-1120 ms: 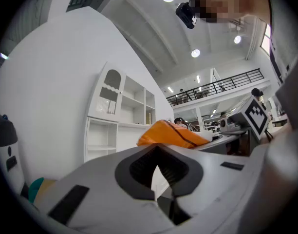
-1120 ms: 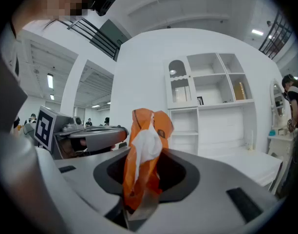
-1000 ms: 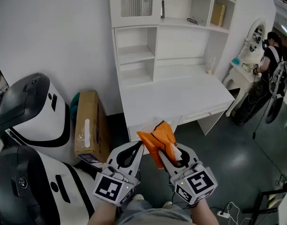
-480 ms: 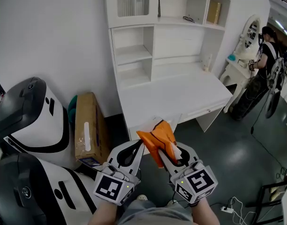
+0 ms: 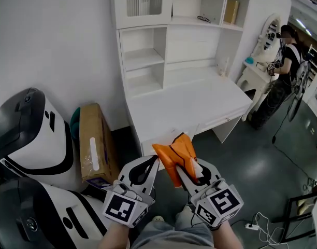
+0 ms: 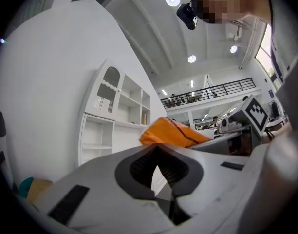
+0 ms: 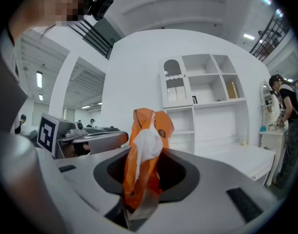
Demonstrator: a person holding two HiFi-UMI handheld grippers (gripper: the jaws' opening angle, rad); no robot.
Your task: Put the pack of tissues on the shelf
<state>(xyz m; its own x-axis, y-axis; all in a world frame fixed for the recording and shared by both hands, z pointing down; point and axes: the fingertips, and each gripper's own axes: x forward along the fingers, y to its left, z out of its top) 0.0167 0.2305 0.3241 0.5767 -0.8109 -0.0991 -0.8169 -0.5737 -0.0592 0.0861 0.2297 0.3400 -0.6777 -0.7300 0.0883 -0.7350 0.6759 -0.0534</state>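
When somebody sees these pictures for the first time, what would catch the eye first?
First the bright orange plastic pack of tissues, at the bottom centre of the head view, clamped in the right gripper. Beyond it stands a tall white desk with open shelves against the wall, and at the left are big rounded white-and-black machine shells.

A big lab-like indoor hall staged as a home: white shelves (image 5: 144, 61) over a tabletop (image 5: 192, 105) and a vanity (image 5: 256, 75) stand on a bare grey floor (image 5: 262, 170), beside bulky white-and-black machines (image 5: 29, 134) and loose cables (image 5: 264, 231), with a railed mezzanine (image 6: 212, 90) and ceiling lights (image 6: 172, 0) overhead
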